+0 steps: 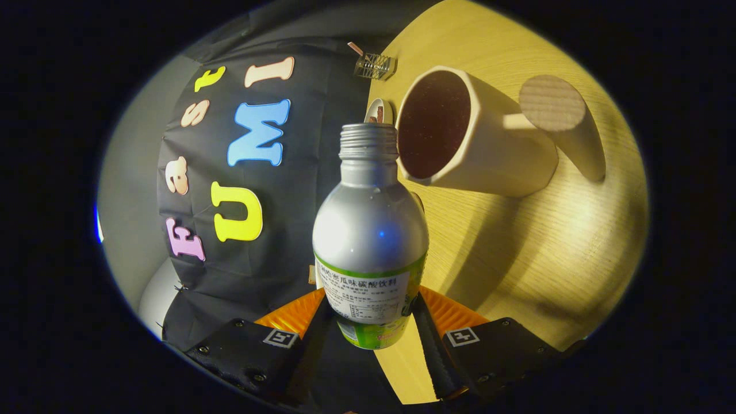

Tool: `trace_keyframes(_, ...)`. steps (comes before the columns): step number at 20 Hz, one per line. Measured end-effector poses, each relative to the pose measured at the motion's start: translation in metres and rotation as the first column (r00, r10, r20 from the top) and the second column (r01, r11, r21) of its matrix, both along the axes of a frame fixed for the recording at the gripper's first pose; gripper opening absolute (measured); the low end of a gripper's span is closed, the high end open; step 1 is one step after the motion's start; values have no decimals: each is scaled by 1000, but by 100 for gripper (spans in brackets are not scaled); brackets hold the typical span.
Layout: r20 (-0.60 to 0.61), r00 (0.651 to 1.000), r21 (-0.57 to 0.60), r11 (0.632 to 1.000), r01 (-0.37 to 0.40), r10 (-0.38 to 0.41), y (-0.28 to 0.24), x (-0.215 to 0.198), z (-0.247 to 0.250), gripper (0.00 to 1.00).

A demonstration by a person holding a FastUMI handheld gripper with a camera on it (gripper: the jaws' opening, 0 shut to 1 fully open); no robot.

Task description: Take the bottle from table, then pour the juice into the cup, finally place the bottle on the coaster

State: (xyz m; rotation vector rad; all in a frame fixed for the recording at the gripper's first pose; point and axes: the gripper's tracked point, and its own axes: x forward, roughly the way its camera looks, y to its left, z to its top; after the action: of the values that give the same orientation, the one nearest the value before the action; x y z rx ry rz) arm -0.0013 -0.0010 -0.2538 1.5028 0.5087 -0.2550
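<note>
Cup (477,138) on the counter (552,253) holds dark liquid. Bottle (371,230), uncapped, contents not visible, clamped low on its labelled body between both fingers (428,339); its long axis runs ahead along them, open neck beside the cup's rim. Coaster (552,103) beyond cup.

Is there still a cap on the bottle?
No, the bottle, gripped between the jaws, shows a bare threaded neck with no cap beside the cup.

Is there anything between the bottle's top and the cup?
No. In the gripper view, the bottle, held by the tool, has its mouth right beside the cup rim.
</note>
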Motion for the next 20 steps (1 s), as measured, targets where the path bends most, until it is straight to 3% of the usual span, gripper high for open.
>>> trace_keyframes(20, -42, 998, 231, 971, 60, -52, -1, 6, 9, 78)
